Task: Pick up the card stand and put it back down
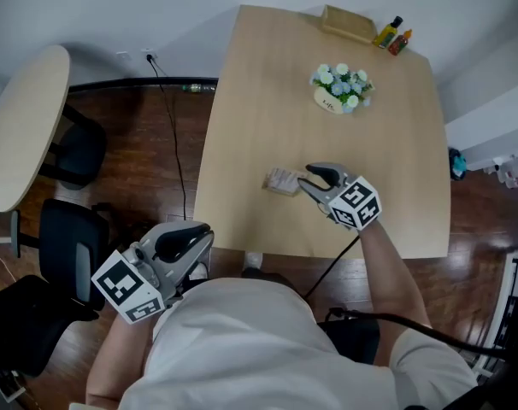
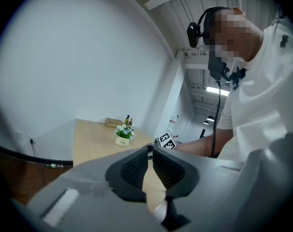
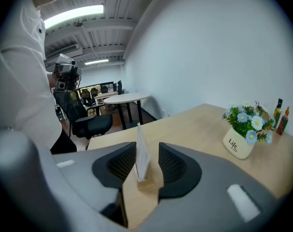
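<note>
table (image 1: pixel 242 101) bears the card stand (image 3: pixel 141 161) upright; right gripper (image 1: pixel 308 178) straddles it, spread, before pinching or after release; i'd centre the jaws; left gripper (image 2: pixel 150 152) pressed together, empty

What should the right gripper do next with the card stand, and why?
Probably close the jaws. The right gripper straddles the card stand, which stands upright between the pads and appears to rest on the table. A gap shows on each side of it, so nothing is gripped yet. A gentle squeeze low on the stand, near its wooden base, should come before any lift.
</note>
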`<move>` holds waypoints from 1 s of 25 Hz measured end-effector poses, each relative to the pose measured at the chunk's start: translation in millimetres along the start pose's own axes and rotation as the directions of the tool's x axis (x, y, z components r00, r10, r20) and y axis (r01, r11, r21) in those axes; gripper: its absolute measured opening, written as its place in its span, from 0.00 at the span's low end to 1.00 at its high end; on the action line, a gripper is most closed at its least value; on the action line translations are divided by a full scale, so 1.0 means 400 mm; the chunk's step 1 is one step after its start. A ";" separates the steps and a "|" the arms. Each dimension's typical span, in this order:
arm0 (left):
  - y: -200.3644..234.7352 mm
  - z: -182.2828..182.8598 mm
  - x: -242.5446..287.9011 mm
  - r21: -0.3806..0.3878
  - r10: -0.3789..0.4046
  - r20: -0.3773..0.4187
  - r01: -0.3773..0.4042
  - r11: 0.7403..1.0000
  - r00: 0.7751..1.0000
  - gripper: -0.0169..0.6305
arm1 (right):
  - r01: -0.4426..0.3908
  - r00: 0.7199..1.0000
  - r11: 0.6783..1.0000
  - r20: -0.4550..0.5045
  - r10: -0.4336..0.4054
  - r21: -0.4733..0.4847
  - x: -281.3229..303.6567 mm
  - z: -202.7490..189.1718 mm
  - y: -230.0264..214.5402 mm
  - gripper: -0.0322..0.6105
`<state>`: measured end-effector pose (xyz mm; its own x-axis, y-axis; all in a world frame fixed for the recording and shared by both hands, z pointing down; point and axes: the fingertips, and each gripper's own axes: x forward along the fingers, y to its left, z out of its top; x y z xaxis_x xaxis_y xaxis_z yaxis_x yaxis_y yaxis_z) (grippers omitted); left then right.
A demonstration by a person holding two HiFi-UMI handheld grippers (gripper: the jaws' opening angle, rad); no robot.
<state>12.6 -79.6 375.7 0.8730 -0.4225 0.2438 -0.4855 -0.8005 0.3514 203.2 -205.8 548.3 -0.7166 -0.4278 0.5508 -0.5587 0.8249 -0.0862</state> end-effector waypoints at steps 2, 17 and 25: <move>0.009 0.003 0.004 -0.008 0.016 -0.002 -0.016 1.000 1.000 0.07 | -0.036 0.999 0.999 -0.006 0.037 0.008 0.017 -0.005 -0.003 0.29; 0.028 0.000 0.034 -0.026 0.055 -0.012 -0.055 0.998 0.998 0.07 | -0.161 0.987 0.987 0.010 0.161 0.001 0.054 -0.012 0.015 0.11; 0.031 -0.004 0.028 -0.031 0.058 -0.013 -0.059 0.998 0.998 0.07 | -0.179 0.984 0.984 0.015 0.179 -0.002 0.053 -0.012 0.026 0.09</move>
<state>16.2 -93.6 384.3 0.8425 -0.4627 0.2758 -0.5371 -0.7607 0.3645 184.0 -204.6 563.0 -0.8112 -0.2792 0.5138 -0.4209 0.8887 -0.1818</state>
